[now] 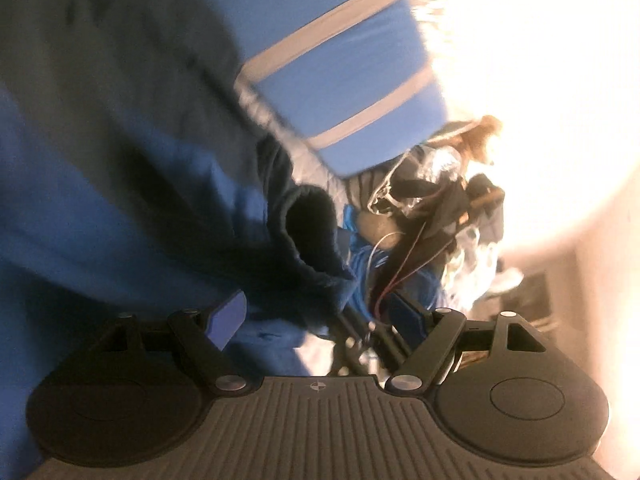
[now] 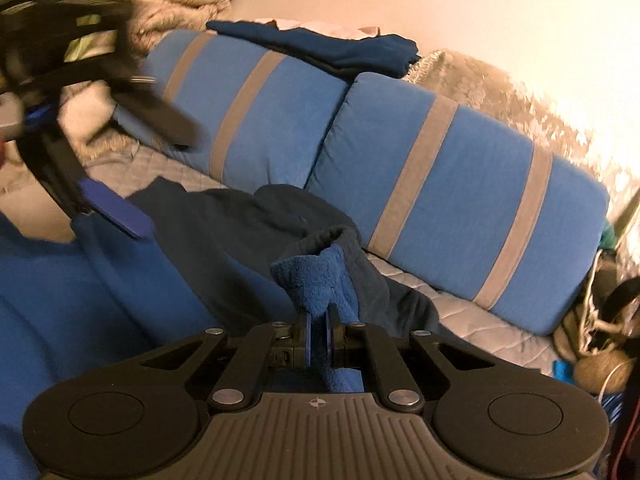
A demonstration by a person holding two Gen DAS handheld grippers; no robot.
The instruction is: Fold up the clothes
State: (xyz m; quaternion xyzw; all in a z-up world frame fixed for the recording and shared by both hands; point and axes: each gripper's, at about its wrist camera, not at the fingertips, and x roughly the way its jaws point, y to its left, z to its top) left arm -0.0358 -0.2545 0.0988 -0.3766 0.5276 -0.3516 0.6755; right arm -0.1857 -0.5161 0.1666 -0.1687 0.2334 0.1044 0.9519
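Fleece sits pinched in your right claw; your left claw, at ten o'clock, gapes empty over the garment

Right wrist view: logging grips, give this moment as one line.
right gripper: shut on dark blue fleece garment | left gripper: open, empty

— What do your tools look like from the wrist cameras?

— Your right gripper has a grey ribbed plate with a small crosshair mark at its top edge. Beside that plate sit two black round discs, one on each side. Black link arms run forward from the plate, pinned with silver screws, and end in blue pads.

— And the other one?

— Your left gripper is the same build: grey ribbed plate, crosshair mark, black discs, silver screws, blue pads.
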